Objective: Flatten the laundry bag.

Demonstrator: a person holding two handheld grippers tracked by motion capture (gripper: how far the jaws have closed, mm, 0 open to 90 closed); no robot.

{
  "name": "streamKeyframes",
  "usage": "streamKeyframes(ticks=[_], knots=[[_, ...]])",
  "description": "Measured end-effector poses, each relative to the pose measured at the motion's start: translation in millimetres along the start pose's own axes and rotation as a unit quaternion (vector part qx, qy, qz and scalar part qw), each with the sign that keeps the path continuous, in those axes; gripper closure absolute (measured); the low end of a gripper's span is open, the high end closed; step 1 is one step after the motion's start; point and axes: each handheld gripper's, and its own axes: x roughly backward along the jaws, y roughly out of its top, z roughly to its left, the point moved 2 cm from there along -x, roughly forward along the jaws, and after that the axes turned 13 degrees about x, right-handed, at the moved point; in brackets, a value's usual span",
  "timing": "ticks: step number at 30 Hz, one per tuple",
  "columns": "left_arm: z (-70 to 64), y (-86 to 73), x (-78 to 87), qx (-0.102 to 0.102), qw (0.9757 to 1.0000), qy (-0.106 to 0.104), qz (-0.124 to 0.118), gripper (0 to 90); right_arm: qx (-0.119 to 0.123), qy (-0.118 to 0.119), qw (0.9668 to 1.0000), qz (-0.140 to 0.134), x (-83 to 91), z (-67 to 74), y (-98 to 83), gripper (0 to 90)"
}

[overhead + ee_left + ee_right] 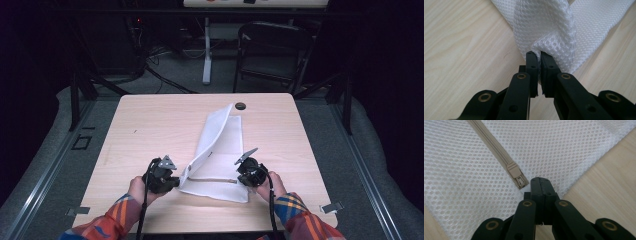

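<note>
While the white mesh bag point(220, 150) lies on the table point(150, 125) between both hands, the left tool point(538, 53) pinches a bunched corner of it between nearly closed jaws. The right tool point(541, 180) rests with jaws together on the mesh just beside the beige zipper pull point(517, 174); whether it grips fabric is unclear. If the hands pull apart, the thin mesh could slip from the left pinch or snag.
</note>
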Motion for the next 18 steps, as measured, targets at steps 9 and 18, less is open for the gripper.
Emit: streamKeyframes(ticks=[9,18], knots=[[0.2,-2.5,-3.8,0.003,0.9998,-0.004,0.019,85.4,0.002,0.000,1.0000,0.005,0.7,-1.2,-0.3,90.0],[-1.5,-3.5,-6.9,0.001,0.9995,-0.010,0.029,85.4,0.006,-0.003,1.0000,0.005,1.4,-3.9,-2.1,90.0]])
